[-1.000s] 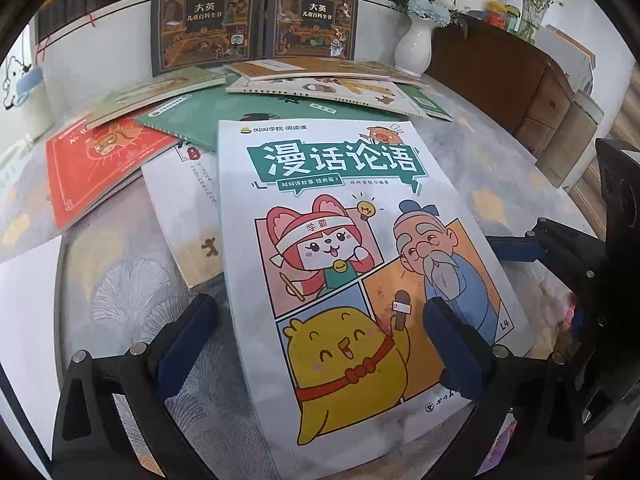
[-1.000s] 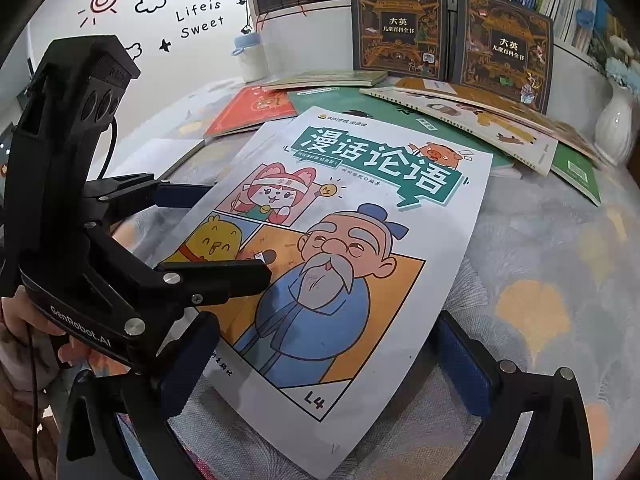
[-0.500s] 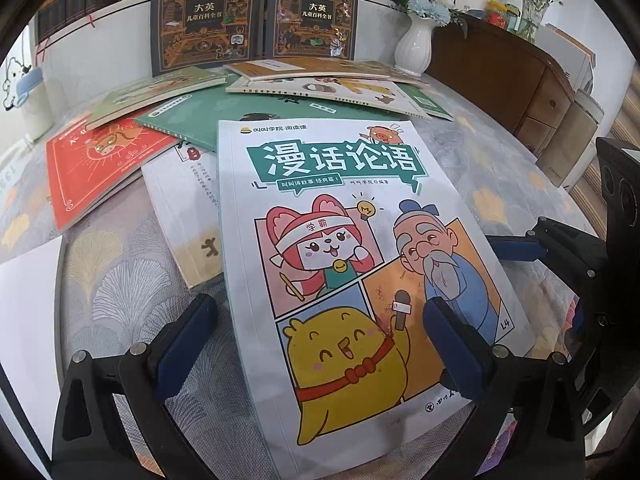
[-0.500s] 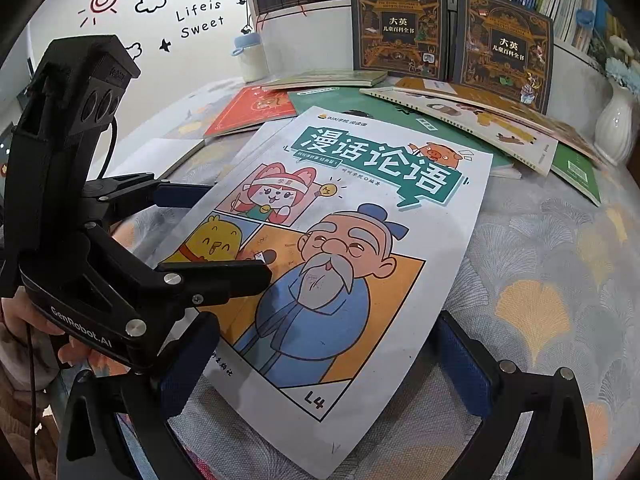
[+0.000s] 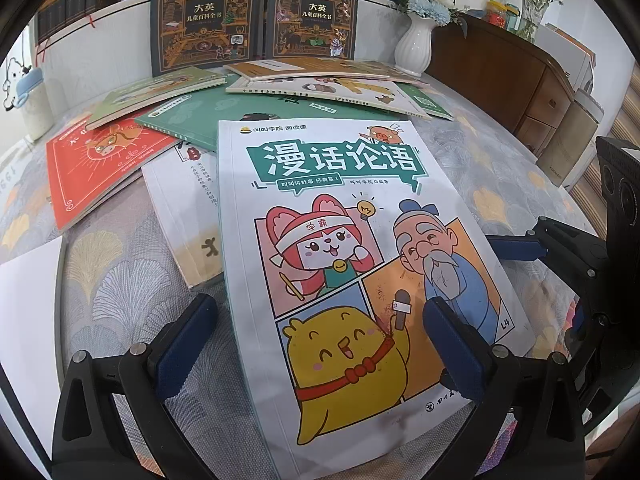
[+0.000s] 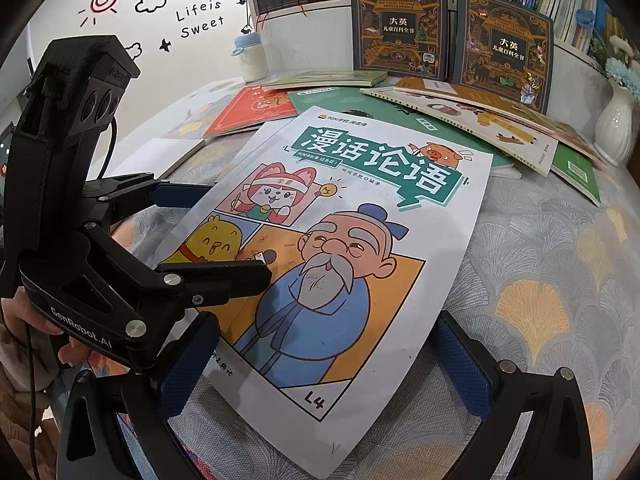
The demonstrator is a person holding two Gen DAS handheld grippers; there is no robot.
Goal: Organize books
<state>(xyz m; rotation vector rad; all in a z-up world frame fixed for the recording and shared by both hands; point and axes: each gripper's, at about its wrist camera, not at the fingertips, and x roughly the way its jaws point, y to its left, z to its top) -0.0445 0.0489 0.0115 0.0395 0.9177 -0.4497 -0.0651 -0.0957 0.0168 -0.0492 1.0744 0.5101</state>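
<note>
Both tongs [image 5: 316,340] [image 6: 324,356] gape around one comic book [image 5: 352,248].

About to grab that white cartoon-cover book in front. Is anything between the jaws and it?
Nothing visible. The white cartoon-cover book lies topmost, its near edge between both open grippers: left gripper, right gripper. Another white book lies under its left side.

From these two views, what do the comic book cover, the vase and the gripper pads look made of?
Comic book cover: paper, looks matte, little glare, scuffed; thin soft cover.
Vase: looks like white glazed ceramic, ribbed with a soft sheen.
Left gripper pads: blue, finely textured, likely rubber or similar on black rigid frames, plastic or metal unclear.
</note>
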